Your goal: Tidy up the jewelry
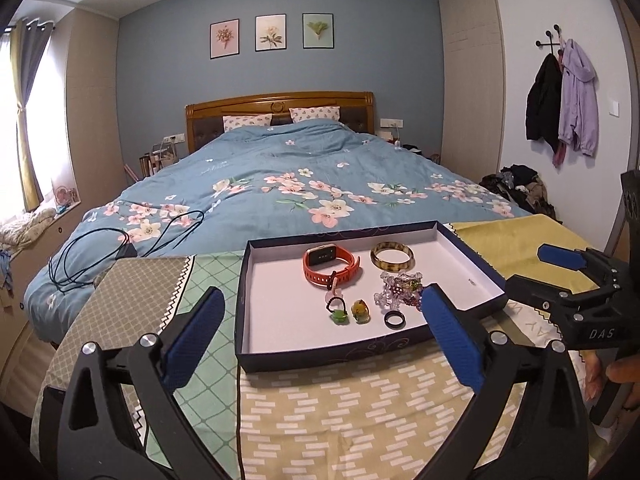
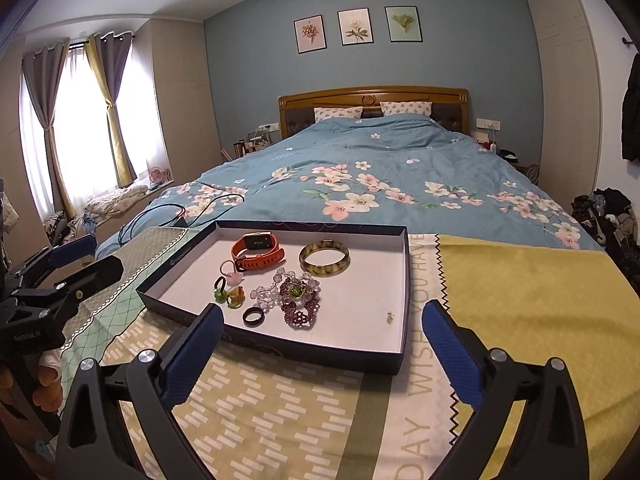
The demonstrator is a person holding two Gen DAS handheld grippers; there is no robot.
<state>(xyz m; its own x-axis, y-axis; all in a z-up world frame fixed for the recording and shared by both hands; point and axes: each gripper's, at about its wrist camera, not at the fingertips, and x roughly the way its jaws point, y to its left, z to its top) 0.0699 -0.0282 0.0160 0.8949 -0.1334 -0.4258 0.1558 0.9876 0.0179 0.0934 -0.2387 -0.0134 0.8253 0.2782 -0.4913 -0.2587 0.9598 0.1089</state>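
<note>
A dark blue box lid [image 1: 320, 354] [image 2: 280, 346] with a white floor lies on the cloth-covered table. In it are an orange watch [image 1: 332, 266] [image 2: 258, 256], a tortoiseshell bangle [image 1: 392, 260] [image 2: 324, 258], a beaded bracelet cluster [image 1: 400, 290] [image 2: 292, 294], a black ring [image 1: 395, 319] [image 2: 254, 316], two small glass charms [image 1: 350, 312] [image 2: 228, 294] and a tiny earring [image 2: 389, 317]. My left gripper [image 1: 320, 312] is open and empty just in front of the box. My right gripper [image 2: 320, 328] is open and empty at the box's near edge.
The table carries a yellow patterned cloth [image 1: 340, 412], a green checked cloth [image 1: 208, 292] and a plain yellow cloth [image 2: 540, 300]. Behind it is a bed with a blue floral quilt [image 1: 300, 176] and black cables [image 1: 120, 240]. Coats hang on the right wall [image 1: 560, 96].
</note>
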